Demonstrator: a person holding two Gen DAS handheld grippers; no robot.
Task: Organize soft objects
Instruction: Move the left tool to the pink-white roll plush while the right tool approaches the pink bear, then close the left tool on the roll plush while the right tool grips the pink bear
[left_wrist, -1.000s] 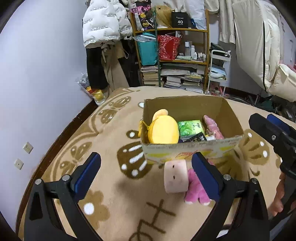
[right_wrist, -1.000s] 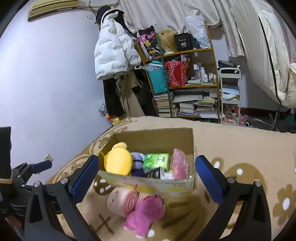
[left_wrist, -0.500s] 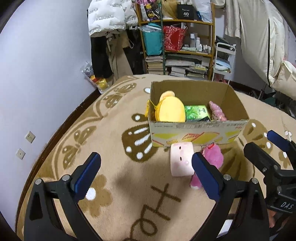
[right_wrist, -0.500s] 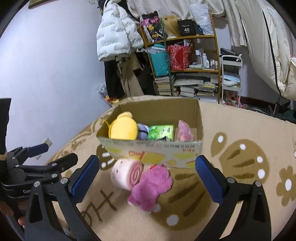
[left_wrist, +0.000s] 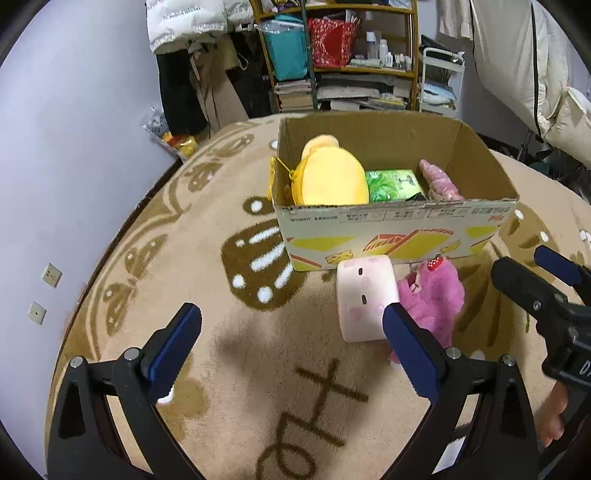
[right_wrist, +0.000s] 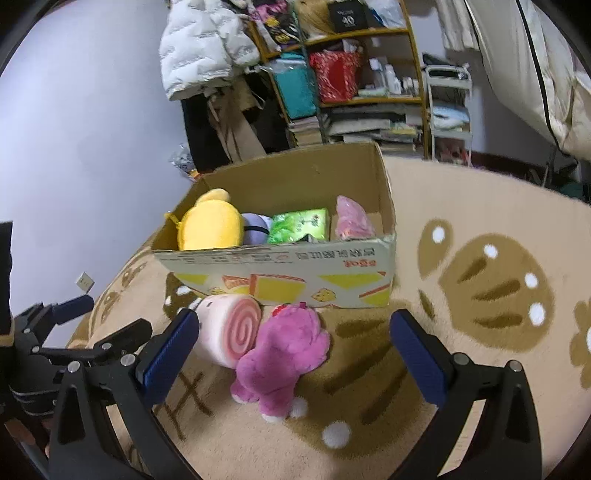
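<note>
A cardboard box (left_wrist: 391, 236) (right_wrist: 288, 280) stands on the rug, holding a yellow plush (left_wrist: 328, 177) (right_wrist: 210, 225), a green pack (left_wrist: 393, 182) (right_wrist: 299, 225) and a pink item (left_wrist: 439, 181) (right_wrist: 351, 221). In front of the box lie a pink roll-shaped plush (left_wrist: 364, 299) (right_wrist: 232, 330) and a magenta plush (left_wrist: 436, 299) (right_wrist: 284, 354), touching each other. My left gripper (left_wrist: 291, 350) is open above the rug, the roll plush by its right finger. My right gripper (right_wrist: 295, 358) is open, with the magenta plush between its fingers, untouched.
A patterned beige rug (left_wrist: 229, 258) covers the floor. Behind the box stands a cluttered shelf (left_wrist: 343, 62) with books and bags, coats (right_wrist: 207, 48) hang to its left, and a white cart (right_wrist: 448, 107) stands to its right. A wall (left_wrist: 74, 147) runs along the left.
Both grippers have moved forward and down toward the two plush toys in front of the box. Both stay open and nothing was taken hold of.
</note>
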